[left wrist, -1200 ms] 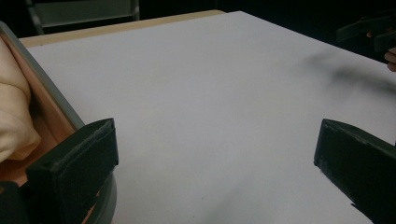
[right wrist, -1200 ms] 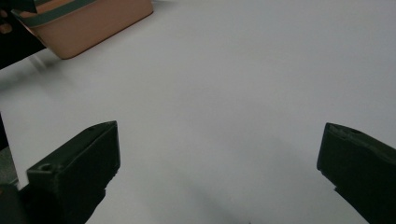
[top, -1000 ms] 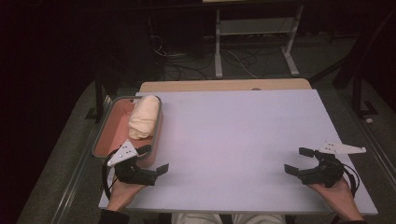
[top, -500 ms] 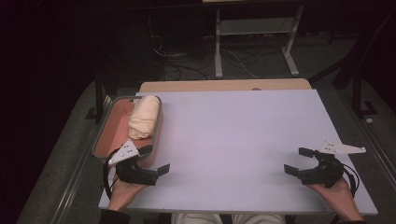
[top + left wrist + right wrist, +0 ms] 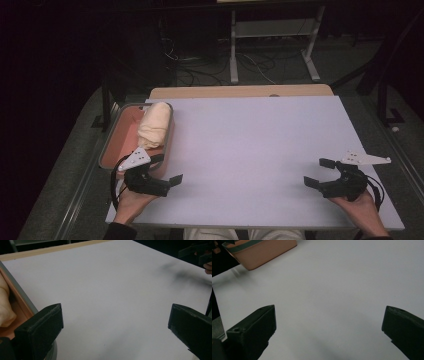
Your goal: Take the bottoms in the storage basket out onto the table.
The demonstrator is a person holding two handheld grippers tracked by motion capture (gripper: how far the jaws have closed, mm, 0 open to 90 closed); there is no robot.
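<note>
My left gripper [image 5: 167, 169] hovers at the near left table [image 5: 260, 150] corner, jaws wide apart, empty. My right gripper [image 5: 317, 172] waits well apart at the near right, jaws likewise spread. The rolled cloth [image 5: 154, 124] lies in the tray [image 5: 114, 145], just beyond and slightly left of my left fingers; long axis runs away from me. Left hand is nearer.

Laboratory recording station: a plain white rectangular tabletop [image 5: 260, 150] in a dark room, loose black cables [image 5: 200, 70] across the grey floor, and a white metal equipment stand [image 5: 272, 35] behind the table
</note>
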